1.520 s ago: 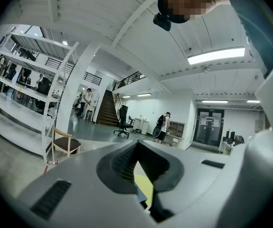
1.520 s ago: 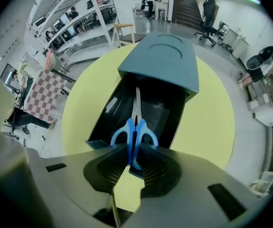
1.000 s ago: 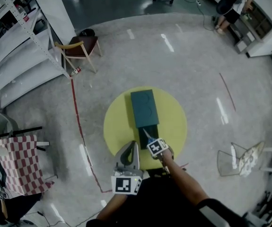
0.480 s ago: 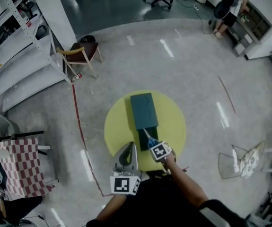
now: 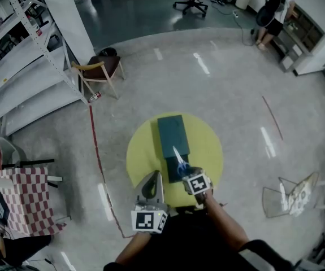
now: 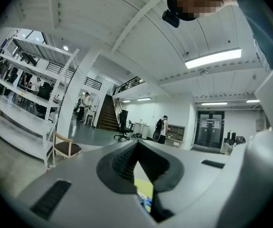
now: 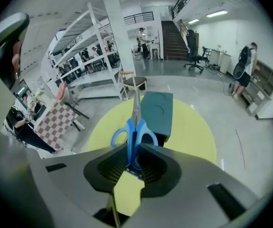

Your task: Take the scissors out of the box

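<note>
A dark teal box (image 5: pixel 170 133) lies on the round yellow table (image 5: pixel 207 151), its drawer (image 5: pixel 176 171) pulled out toward me. My right gripper (image 5: pixel 186 171) is shut on the blue handles of the scissors (image 5: pixel 180 161) and holds them above the drawer, the blades pointing away over the box. In the right gripper view the scissors (image 7: pixel 133 133) stand between the pads of that gripper (image 7: pixel 130 155), with the box (image 7: pixel 157 109) behind. My left gripper (image 5: pixel 157 175) hovers at the table's near left edge, shut and holding nothing; in its own view the left gripper (image 6: pixel 137 144) points level across the room.
A wooden chair (image 5: pixel 99 68) and white shelving (image 5: pixel 24 78) stand at the back left. A checked cloth (image 5: pixel 22 199) covers a stand at the left. A wire rack (image 5: pixel 289 193) is at the right. A red line (image 5: pixel 94 145) runs along the floor. A person (image 5: pixel 276 9) stands far back.
My right gripper has risen with the scissors, lifting them out of the drawer, and tilted so the blades show above the box. The left gripper has stayed in place.
</note>
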